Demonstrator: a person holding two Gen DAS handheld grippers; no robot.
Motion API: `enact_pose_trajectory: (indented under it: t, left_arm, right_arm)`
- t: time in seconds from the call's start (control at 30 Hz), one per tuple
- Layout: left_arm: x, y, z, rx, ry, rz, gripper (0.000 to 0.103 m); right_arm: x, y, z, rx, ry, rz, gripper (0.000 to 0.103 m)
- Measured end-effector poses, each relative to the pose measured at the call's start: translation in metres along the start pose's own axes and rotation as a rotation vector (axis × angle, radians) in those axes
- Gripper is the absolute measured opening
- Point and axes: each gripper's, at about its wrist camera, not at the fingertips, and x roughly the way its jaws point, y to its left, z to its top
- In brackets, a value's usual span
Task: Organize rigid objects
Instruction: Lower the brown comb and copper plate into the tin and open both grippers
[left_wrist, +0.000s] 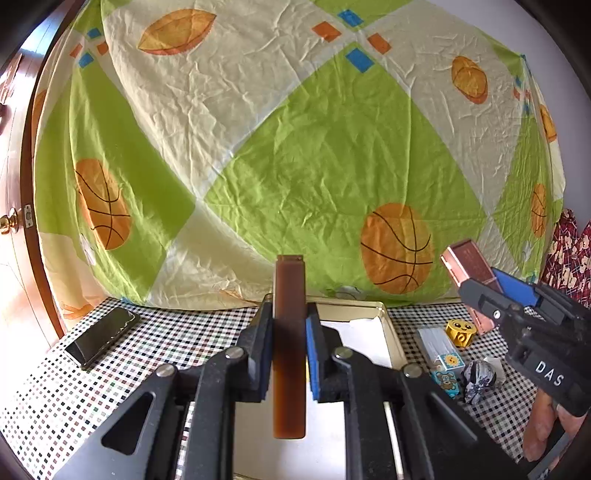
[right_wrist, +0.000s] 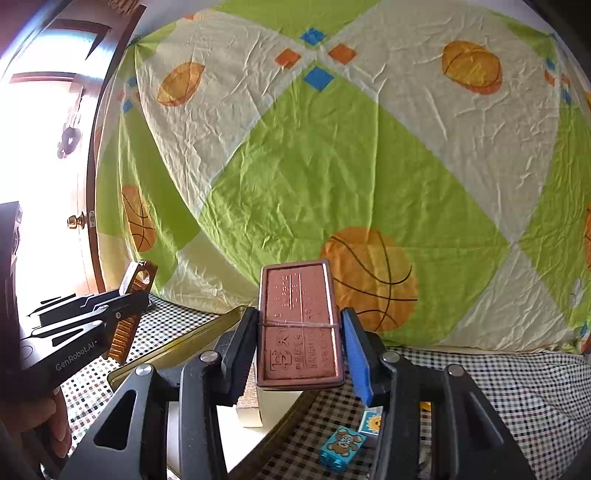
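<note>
Left tongs (left_wrist: 290, 332): clamped shut on a brown comb (left_wrist: 290, 343), held above the tray (left_wrist: 384, 314).
Right tongs (right_wrist: 297, 347): closed on a pink box (right_wrist: 299, 325).
Surroundings: phone (left_wrist: 99, 336) at 9 o'clock of the tray; toy blocks (left_wrist: 448, 369) at 3 o'clock, on the checked cloth (left_wrist: 184, 332).

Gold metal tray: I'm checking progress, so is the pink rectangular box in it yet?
Out. The pink rectangular box is held up in the right gripper, above the gold metal tray.
</note>
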Motion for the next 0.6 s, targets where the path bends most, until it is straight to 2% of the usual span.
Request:
enact_pose_trajectory:
  t: [0.2, 0.4, 0.53, 0.6]
  left_arm:
    - [0.033, 0.009, -0.004, 0.009, 0.101, -0.001, 0.014]
    - [0.065, 0.007, -0.014, 0.038, 0.207, -0.01, 0.014]
    - [0.079, 0.004, -0.02, 0.066, 0.254, -0.008, 0.014]
    - [0.083, 0.004, -0.022, 0.071, 0.265, -0.008, 0.014]
  right_arm:
    - [0.049, 0.007, -0.012, 0.027, 0.137, 0.029, 0.048]
    - [0.093, 0.004, -0.031, 0.018, 0.291, 0.006, 0.048]
    - [0.112, 0.005, -0.041, 0.011, 0.363, -0.005, 0.048]
    - [0.117, 0.009, -0.043, 0.012, 0.383, 0.03, 0.048]
